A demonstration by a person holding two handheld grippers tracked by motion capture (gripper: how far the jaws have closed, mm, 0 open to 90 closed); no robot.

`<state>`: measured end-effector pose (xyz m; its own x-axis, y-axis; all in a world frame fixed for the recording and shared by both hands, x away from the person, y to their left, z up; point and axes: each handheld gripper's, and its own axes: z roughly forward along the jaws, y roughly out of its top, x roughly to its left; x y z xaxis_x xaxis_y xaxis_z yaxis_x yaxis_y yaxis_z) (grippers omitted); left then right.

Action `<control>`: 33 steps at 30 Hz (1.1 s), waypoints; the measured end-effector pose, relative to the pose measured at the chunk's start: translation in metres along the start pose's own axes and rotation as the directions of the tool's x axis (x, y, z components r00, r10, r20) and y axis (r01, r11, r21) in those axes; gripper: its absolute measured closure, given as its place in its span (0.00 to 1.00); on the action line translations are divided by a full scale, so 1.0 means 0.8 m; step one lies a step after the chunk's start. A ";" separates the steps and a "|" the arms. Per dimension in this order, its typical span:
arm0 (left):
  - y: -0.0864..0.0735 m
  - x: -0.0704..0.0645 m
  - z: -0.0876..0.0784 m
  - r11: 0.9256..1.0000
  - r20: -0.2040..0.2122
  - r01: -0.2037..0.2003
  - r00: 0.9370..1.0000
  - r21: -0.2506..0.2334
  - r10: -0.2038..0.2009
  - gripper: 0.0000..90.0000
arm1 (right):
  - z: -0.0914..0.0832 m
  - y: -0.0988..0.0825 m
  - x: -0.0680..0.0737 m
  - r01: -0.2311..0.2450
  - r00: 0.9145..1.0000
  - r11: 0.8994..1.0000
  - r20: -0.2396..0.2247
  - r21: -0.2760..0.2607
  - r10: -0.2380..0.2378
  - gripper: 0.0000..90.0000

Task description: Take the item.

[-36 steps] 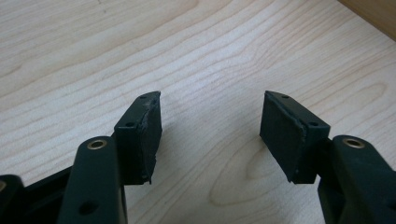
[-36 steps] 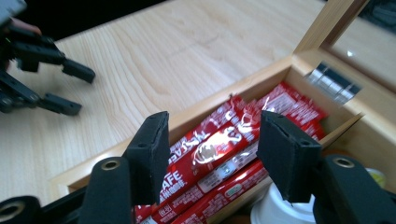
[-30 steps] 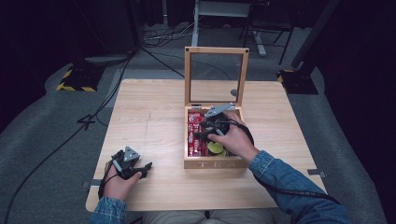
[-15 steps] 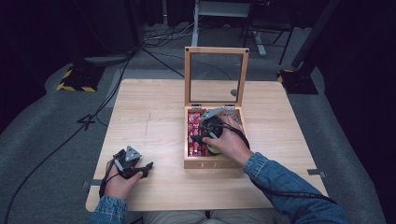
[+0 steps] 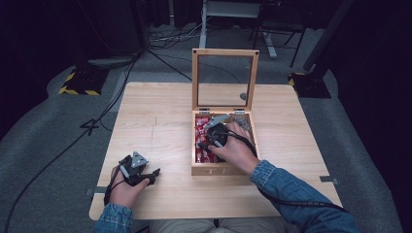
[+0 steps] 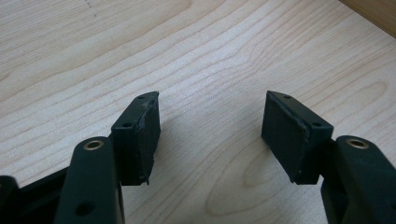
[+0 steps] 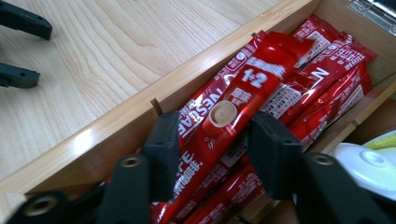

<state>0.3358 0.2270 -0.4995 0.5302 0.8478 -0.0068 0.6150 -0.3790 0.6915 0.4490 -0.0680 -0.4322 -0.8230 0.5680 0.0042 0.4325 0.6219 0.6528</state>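
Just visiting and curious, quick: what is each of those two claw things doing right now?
Left gripper: open, empty, over the bare table.
Right gripper: closed on a red coffee stick in the wooden box.

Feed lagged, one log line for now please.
right gripper: shut on red coffee stick sachet in open wooden box | left gripper: open, over light wooden table

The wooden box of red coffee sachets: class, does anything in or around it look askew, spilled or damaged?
One red sachet lies slanted across the stack, tilted up between the right gripper jaws, unlike the others lying flat in the wooden box. Nothing is spilled or visibly damaged. The left gripper rests open over bare table.
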 end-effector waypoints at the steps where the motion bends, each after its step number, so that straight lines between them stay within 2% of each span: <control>1: 0.000 0.000 0.000 1.000 0.000 0.000 1.000 0.000 0.000 0.42 | -0.001 0.000 0.000 -0.007 1.000 1.000 -0.004 0.002 0.007 0.71; 4: 0.000 0.000 0.000 1.000 0.000 0.000 1.000 0.000 0.000 0.42 | -0.003 0.000 0.000 -0.035 0.999 0.999 -0.017 0.009 0.035 0.77; 7: 0.000 0.000 0.000 1.000 -0.001 0.000 1.000 0.000 0.000 0.42 | -0.005 0.000 0.001 -0.088 0.994 0.996 -0.060 -0.008 0.088 0.84; 10: 0.000 0.000 0.000 1.000 0.000 0.000 1.000 0.000 0.000 0.42 | -0.010 0.003 0.005 -0.115 0.989 0.993 -0.098 -0.033 0.111 0.89; 16: 0.000 0.000 0.000 1.000 0.002 0.001 1.000 0.000 -0.001 0.42 | -0.023 0.011 0.008 -0.131 0.984 0.988 -0.131 -0.080 0.120 0.90; 23: 0.002 0.001 0.002 1.000 0.005 0.000 1.000 0.000 0.000 0.41 | -0.040 0.015 0.004 -0.135 0.984 0.980 -0.139 -0.144 0.115 0.90; 33: 0.003 0.006 0.006 1.000 0.008 0.009 1.000 -0.013 -0.009 0.39 | -0.067 0.019 0.001 -0.140 0.983 0.969 -0.147 -0.203 0.111 0.90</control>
<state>0.3425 0.2284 -0.5014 0.5297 0.8479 -0.0190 0.6119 -0.3666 0.7008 0.4355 -0.0868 -0.3819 -0.8148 0.5484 0.1882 0.4600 0.4138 0.7856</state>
